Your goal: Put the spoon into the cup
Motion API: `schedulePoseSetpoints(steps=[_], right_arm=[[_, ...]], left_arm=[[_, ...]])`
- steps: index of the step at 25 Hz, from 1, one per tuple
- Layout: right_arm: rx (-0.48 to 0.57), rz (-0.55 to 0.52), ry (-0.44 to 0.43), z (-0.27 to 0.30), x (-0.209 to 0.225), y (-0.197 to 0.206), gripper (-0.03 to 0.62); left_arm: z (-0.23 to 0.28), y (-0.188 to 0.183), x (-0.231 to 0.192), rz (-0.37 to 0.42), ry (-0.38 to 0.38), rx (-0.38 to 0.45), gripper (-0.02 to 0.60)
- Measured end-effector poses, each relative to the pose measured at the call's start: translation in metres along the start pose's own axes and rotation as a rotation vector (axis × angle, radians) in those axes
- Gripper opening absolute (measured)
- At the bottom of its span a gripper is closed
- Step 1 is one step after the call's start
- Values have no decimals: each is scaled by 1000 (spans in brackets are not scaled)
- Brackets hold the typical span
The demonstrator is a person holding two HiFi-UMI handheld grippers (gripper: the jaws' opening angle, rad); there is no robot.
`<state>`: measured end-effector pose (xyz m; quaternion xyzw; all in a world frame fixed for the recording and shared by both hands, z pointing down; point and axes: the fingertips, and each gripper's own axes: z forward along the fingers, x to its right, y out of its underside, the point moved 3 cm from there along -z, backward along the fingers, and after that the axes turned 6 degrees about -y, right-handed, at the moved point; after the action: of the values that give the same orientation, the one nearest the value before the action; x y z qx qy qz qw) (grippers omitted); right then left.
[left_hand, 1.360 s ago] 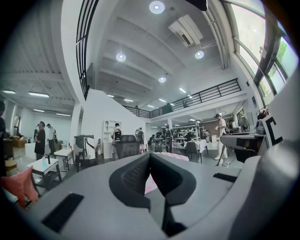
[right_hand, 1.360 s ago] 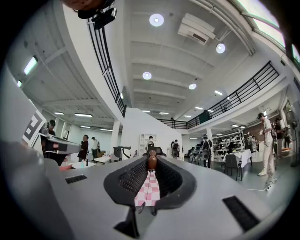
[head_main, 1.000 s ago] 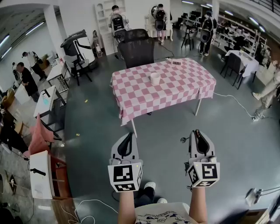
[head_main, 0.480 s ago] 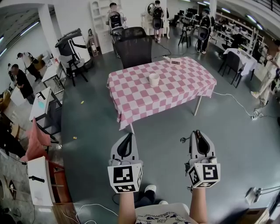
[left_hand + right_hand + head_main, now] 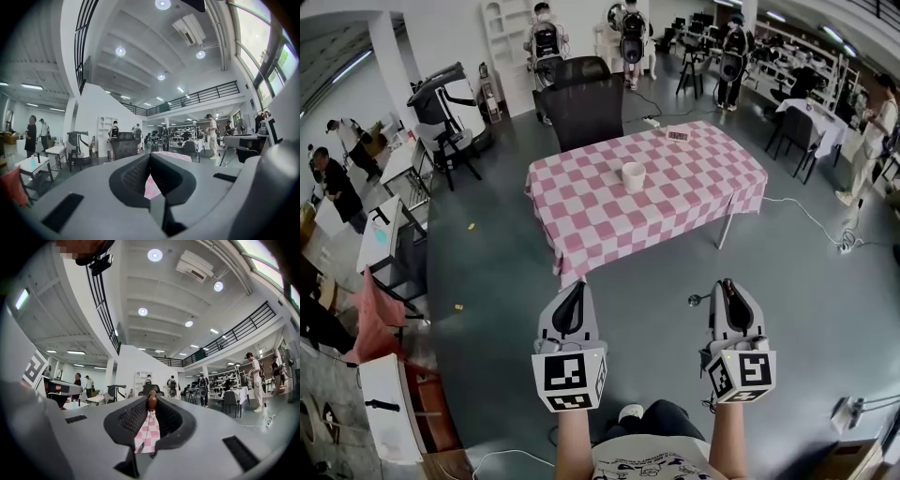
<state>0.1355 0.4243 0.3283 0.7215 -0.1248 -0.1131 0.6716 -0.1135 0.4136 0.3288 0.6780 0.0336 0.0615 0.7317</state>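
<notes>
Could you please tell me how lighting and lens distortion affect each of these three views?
Head view: even light, strong fisheye bowing the floor around the checkered table. Left gripper view: windows blown out, corners black. Right gripper view: ceiling lamp flares, corners black, spoon reasonably sharp.

Cup on checked table, left gripper, right gripper holding spoon
</notes>
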Motion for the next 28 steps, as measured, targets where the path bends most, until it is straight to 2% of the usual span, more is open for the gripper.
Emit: schedulePoseSetpoints(steps=[8,14,28], right_arm=[[-29,12,18,43,9,12,60],[-35,17,0,86,26,18,59],[-14,15,-84,235,111,10,60]], left_arm=[[44,7,-12,-1,14,-29,14],[83,9,-17,-6,-9,-42,14],[233,-17,-8,-6,-92,-34,14]])
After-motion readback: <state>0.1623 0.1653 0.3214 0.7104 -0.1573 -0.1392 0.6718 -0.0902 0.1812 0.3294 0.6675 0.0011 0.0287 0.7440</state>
